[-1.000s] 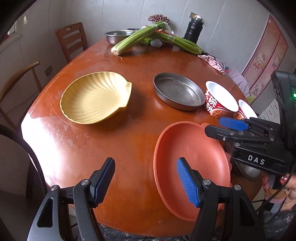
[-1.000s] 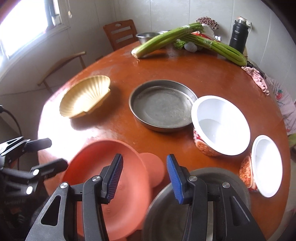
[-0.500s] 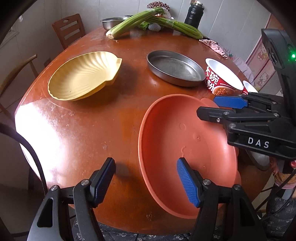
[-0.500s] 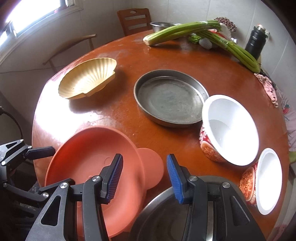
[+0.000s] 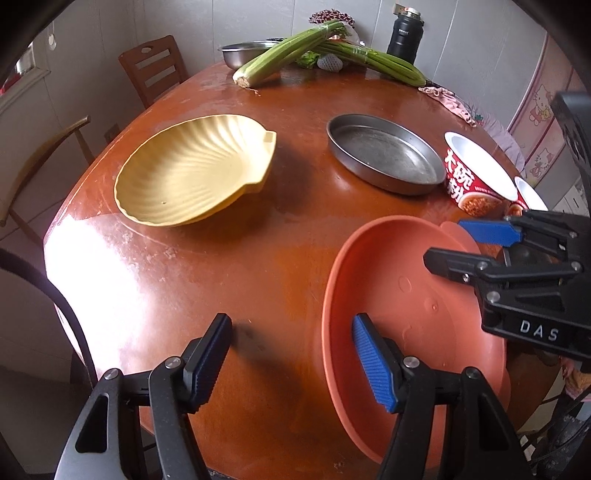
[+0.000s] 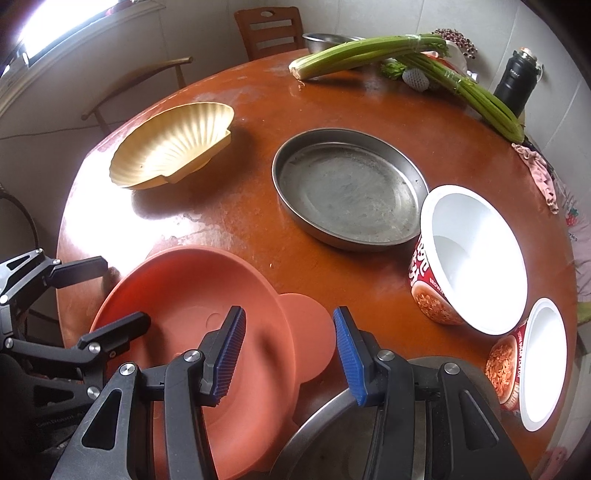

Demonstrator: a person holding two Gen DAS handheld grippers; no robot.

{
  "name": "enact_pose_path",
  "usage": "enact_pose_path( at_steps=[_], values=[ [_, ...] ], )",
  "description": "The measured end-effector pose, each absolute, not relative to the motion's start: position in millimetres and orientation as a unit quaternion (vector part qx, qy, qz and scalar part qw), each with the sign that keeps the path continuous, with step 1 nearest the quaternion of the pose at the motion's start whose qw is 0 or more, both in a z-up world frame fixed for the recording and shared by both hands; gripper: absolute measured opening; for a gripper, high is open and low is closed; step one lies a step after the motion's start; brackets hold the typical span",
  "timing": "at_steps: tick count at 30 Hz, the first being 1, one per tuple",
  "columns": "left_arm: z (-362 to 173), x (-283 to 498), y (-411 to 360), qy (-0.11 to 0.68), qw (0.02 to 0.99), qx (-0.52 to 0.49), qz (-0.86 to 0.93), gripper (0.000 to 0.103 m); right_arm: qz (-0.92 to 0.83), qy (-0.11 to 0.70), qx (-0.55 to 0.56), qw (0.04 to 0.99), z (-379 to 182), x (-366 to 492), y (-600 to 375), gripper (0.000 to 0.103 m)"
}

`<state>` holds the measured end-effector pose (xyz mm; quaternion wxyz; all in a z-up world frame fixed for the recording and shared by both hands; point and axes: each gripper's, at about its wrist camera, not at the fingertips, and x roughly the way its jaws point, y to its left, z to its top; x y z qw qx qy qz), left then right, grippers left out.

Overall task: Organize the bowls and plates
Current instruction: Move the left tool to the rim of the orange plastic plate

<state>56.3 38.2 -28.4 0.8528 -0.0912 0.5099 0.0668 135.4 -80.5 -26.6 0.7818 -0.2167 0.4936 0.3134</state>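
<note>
An orange plate [image 5: 406, 306] [image 6: 192, 295] with a round ear-shaped tab lies at the table's near edge. My left gripper [image 5: 291, 360] is open, its jaws straddling the plate's left rim. My right gripper [image 6: 288, 354] is open, its jaws on either side of the plate's right rim and tab; it shows in the left wrist view [image 5: 469, 247]. A yellow shell-shaped plate [image 5: 195, 168] [image 6: 173, 144] lies at the left. A shallow metal pan [image 5: 384, 153] [image 6: 349, 188] sits mid-table. Two red-and-white bowls [image 6: 469, 258] [image 6: 532, 362] stand at the right.
A steel bowl's rim [image 6: 317, 424] lies under my right gripper. Celery stalks [image 5: 295, 48], another steel bowl [image 5: 243, 51] and a black flask [image 5: 404, 35] stand at the far edge. Wooden chairs [image 5: 155, 70] stand behind the round table [image 5: 221, 266]. A pink cloth [image 6: 539, 173] lies at the right.
The left gripper has pulled back and risen, so the table looks farther away. The right gripper has moved a little forward over the orange plate's tab. Both stayed open.
</note>
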Motion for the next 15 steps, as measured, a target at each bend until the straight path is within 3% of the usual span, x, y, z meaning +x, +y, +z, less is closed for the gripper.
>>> enact_pose_path(
  at_steps=[9,15],
  values=[
    [-30.0,71.7,64.9,0.502,0.854,-0.108,0.083,0.067,0.318,0.509,-0.209,0.772,-34.3,137.0,-67.6,0.051],
    [-29.9,79.8,83.8,0.489,0.857,-0.133,0.088,0.058,0.316,0.518,-0.192,0.771,-38.0,135.9,-61.6,0.051]
  ],
)
